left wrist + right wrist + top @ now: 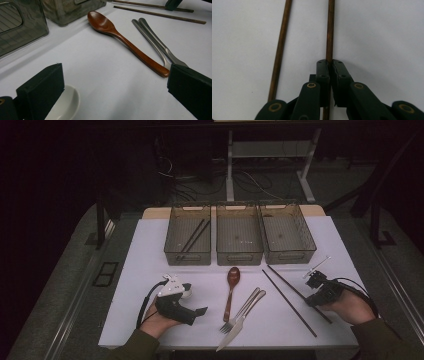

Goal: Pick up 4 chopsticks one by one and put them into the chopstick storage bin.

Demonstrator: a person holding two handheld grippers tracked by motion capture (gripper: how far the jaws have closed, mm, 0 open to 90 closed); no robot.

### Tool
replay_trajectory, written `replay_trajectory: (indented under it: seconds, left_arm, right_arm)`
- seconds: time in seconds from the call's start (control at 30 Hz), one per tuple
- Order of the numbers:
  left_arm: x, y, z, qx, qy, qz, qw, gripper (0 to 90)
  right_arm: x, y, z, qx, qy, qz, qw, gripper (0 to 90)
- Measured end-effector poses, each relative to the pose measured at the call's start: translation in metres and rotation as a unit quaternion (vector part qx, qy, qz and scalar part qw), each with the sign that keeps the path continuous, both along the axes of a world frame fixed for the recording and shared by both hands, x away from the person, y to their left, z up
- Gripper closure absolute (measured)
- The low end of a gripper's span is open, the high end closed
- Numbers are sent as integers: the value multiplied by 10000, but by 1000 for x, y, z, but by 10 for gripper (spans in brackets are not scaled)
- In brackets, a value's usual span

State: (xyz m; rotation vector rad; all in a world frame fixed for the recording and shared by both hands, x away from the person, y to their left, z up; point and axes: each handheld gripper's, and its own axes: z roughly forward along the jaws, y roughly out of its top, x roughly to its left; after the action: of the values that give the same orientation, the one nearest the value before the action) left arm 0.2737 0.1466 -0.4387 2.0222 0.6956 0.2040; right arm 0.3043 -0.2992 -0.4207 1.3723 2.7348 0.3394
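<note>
Two brown chopsticks lie side by side on the white table at the right. My right gripper point(309, 302) is shut on the outer chopstick point(285, 282); in the right gripper view that chopstick point(330, 30) runs up from between the closed jaws point(331, 62), with the other chopstick point(279, 50) loose to their left. My left gripper point(195, 302) rests at the lower left, jaws wide open point(115, 90) with only bare table between them. A small white dish point(66, 105) sits by its left pad. The wooden spoon point(231, 290) lies ahead of it.
A fork and a knife point(243, 312) lie together right of the wooden spoon. Three clear bins point(239, 255) stand in a row at the back; the left one holds a pair of dark chopsticks point(194, 237). The table's front edge point(200, 346) is close to both hands.
</note>
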Motion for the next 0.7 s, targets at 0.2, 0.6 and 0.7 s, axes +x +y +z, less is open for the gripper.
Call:
replay_trajectory:
  seconds: [0.2,0.6,0.7]
  left_arm:
    - [0,0,0,-5,1,5,10000,0]
    - [0,0,0,-5,0,6,10000,0]
    - [0,0,0,10,4,1,10000,0]
  right_arm:
    - [-4,-5,2,220,-127,-26,9997,838]
    - [-10,-11,6,551,-360,-1,9978,838]
    - [-11,-12,8,637,-441,-4,9970,838]
